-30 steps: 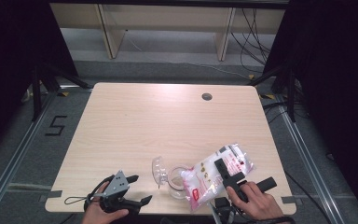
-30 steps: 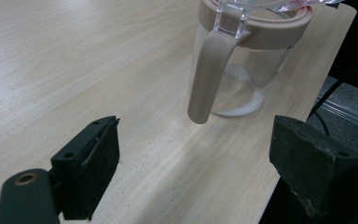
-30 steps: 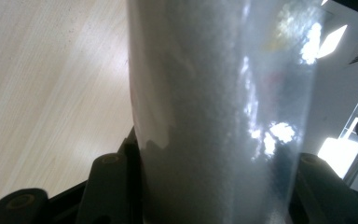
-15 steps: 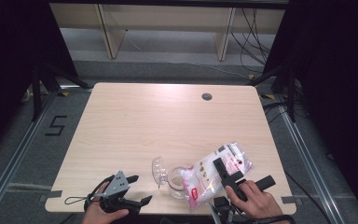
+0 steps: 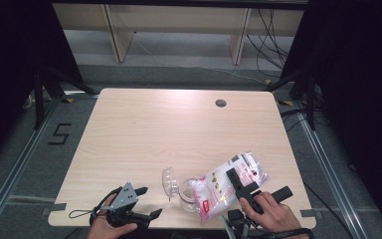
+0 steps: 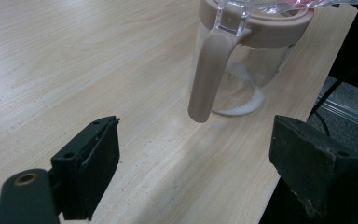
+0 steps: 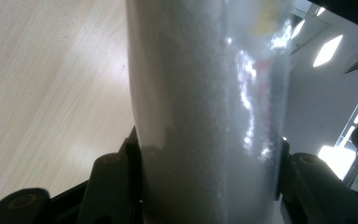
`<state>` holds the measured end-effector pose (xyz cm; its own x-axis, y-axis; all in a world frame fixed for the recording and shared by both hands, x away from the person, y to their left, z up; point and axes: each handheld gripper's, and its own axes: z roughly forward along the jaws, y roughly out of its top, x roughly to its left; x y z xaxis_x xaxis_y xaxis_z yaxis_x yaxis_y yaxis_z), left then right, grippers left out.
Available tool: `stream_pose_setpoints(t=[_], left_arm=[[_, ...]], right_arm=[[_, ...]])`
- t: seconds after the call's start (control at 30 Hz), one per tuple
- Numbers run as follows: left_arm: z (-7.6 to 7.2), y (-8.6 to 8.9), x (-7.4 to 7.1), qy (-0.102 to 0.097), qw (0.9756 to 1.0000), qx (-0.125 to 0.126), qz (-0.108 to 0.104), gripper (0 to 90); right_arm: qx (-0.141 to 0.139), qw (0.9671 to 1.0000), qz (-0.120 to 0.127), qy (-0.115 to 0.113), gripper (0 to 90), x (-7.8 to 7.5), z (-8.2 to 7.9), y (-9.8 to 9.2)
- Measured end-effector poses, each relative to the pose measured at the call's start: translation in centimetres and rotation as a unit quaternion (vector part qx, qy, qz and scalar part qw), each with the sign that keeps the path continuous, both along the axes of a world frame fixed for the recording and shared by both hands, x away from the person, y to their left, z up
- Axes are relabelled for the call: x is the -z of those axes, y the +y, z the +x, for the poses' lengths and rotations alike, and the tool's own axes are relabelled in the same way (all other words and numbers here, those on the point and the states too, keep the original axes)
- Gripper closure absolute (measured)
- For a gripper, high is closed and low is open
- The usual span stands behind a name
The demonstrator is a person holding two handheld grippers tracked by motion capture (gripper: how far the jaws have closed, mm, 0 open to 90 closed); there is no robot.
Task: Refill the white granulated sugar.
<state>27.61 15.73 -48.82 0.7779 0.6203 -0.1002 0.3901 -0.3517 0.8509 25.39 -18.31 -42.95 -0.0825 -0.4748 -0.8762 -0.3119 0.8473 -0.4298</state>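
Nothing has shifted: right gripper clamps bag, tilted mouth-down over jar — left gripper open beside jar.

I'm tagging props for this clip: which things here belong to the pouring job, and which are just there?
In the job:
- bag of white grains, clamped in the right gripper
- clear jar
- left gripper, open, beside it

Just there:
- table
- shelf
- floor cables
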Motion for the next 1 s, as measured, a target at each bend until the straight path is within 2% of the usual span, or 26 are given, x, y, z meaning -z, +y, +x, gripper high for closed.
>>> stream_pose_setpoints(t=[0.03, 0.33, 0.37, 0.4, 0.5, 0.53, 0.63, 0.67, 0.9, 0.93, 0.97, 1.0], left_arm=[[0.00, 0.00, 0.00, 0.000, 1.0000, 0.000, 0.000, 15.9], [-0.03, 0.02, -0.02, 0.000, 1.0000, 0.000, -0.001, 15.9], [0.02, 0.00, 0.04, -0.001, 1.0000, 0.001, -0.005, 15.9], [0.00, 0.02, 0.01, -0.001, 1.0000, 0.001, -0.003, 15.9], [-0.01, 0.02, 0.00, -0.001, 1.0000, 0.001, -0.004, 15.9], [-0.01, 0.02, 0.00, -0.001, 1.0000, 0.001, -0.004, 15.9], [-0.01, 0.03, 0.00, -0.001, 1.0000, 0.000, -0.004, 15.9], [-0.01, 0.03, -0.01, -0.001, 1.0000, 0.000, -0.004, 15.9], [-0.02, 0.03, -0.01, -0.001, 1.0000, 0.000, -0.004, 15.9], [-0.03, 0.03, -0.01, -0.001, 1.0000, 0.000, -0.004, 15.9], [-0.02, 0.04, -0.01, -0.001, 1.0000, 0.000, -0.004, 15.9], [-0.03, 0.05, -0.01, -0.001, 1.0000, -0.001, -0.004, 15.9]], right_arm=[[0.008, 0.9999, 0.012, 0.003, 53.1, 0.15, -0.10, -0.04], [0.004, 0.9998, 0.017, 0.005, 53.2, 0.12, 0.02, -0.15], [0.003, 0.9999, 0.016, 0.005, 53.3, 0.11, 0.02, -0.14], [-0.008, 1.0000, -0.001, 0.000, 53.3, -0.11, 0.15, -0.09], [-0.008, 1.0000, 0.001, 0.001, 53.4, -0.08, 0.15, -0.08], [0.001, 0.9998, 0.017, 0.006, 53.4, 0.12, 0.04, -0.11], [0.003, 0.9998, 0.020, 0.008, 53.5, 0.14, 0.05, -0.14], [-0.007, 0.9999, 0.009, 0.008, 53.4, -0.01, 0.18, -0.03], [-0.003, 0.9999, 0.013, 0.010, 53.6, 0.01, 0.13, -0.06], [-0.014, 0.9999, -0.005, 0.005, 53.7, -0.22, 0.26, -0.01], [-0.006, 0.9999, 0.009, 0.009, 53.7, -0.04, 0.12, -0.05], [-0.006, 0.9999, 0.011, 0.008, 53.7, -0.05, 0.07, -0.09]])
